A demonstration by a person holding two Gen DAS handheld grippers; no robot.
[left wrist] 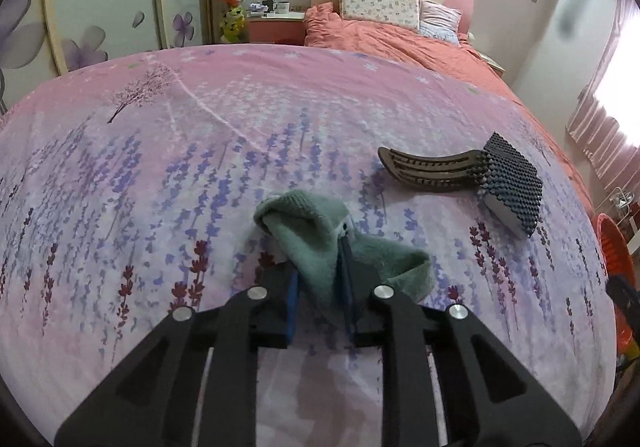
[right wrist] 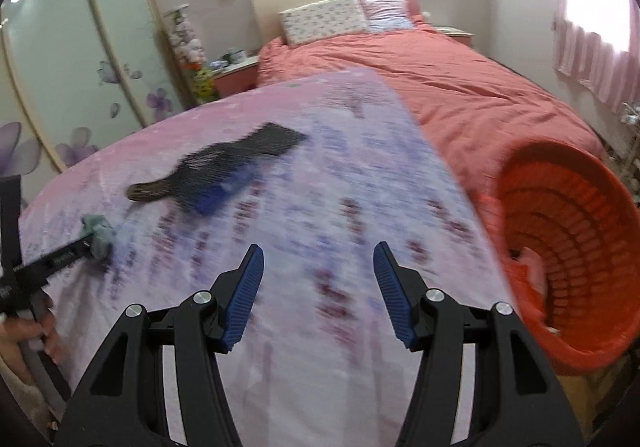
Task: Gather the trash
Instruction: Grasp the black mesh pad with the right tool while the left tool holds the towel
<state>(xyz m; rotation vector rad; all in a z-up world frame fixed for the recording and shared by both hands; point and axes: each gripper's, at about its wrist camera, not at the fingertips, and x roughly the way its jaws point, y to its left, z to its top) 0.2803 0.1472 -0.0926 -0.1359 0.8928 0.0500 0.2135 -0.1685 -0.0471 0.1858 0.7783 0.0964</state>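
A green cloth (left wrist: 320, 247) is pinched between the blue pads of the left gripper (left wrist: 320, 287), so the grab step looks done. The cloth is held just above the pink sheet (left wrist: 200, 151), and its loose ends hang out on both sides of the pads. The right gripper (right wrist: 319, 287) is held open over the sheet with nothing between its fingers. A brush (left wrist: 460, 175) is left lying on the sheet, well apart from the cloth. A red basket (right wrist: 568, 247) is seen past the sheet's right edge, tipped on its side, with something pale already inside. Next, the cloth probably must be carried across to the basket and let go over its mouth. The grip should be kept tight on the way, since a soft cloth can slip out.
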